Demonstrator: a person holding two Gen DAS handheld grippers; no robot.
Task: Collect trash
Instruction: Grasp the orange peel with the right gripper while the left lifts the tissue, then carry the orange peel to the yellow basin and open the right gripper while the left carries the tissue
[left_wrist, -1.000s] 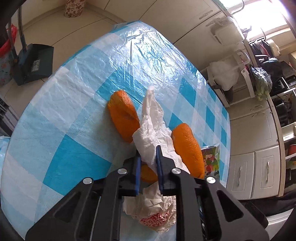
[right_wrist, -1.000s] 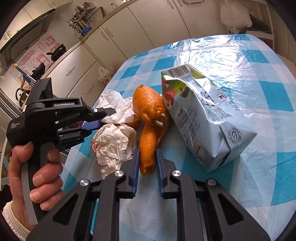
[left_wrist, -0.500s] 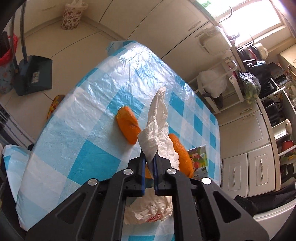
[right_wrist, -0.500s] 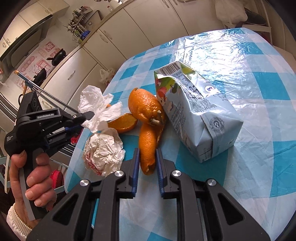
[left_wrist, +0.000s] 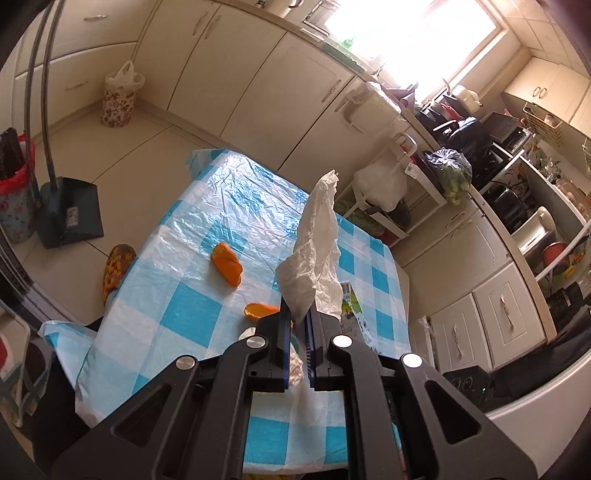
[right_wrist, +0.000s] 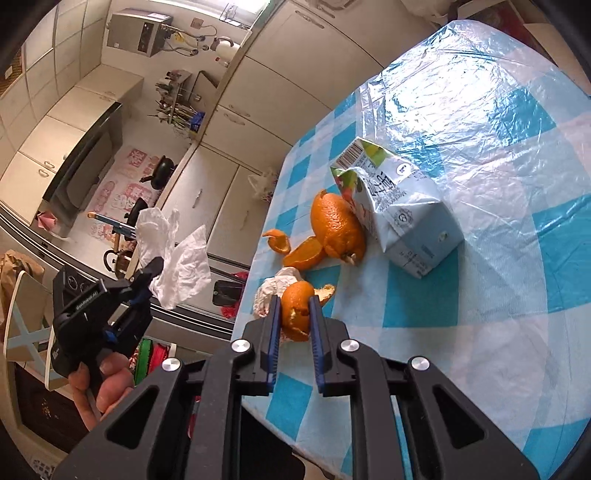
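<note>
Left claw (left_wrist: 297, 325): clamped on white tissue (left_wrist: 317, 254), held high off table (left_wrist: 192, 288), prob. for carrying to a bin.
Right claw (right_wrist: 293, 317): closing on orange peel (right_wrist: 295, 306) at table edge.
Left over: carton (right_wrist: 399, 210), more peels (right_wrist: 336, 225), crumpled paper (right_wrist: 267, 291) on table.

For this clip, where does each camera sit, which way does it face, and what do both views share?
Left wrist: on the left gripper, looking down over the checked table; its fingers pinch a white tissue.
Right wrist: on the right gripper, facing across the table at the carton; jaws closing on an orange peel; a hand shows.
Shared: the table, tissue, carton and the peel slice.
</note>
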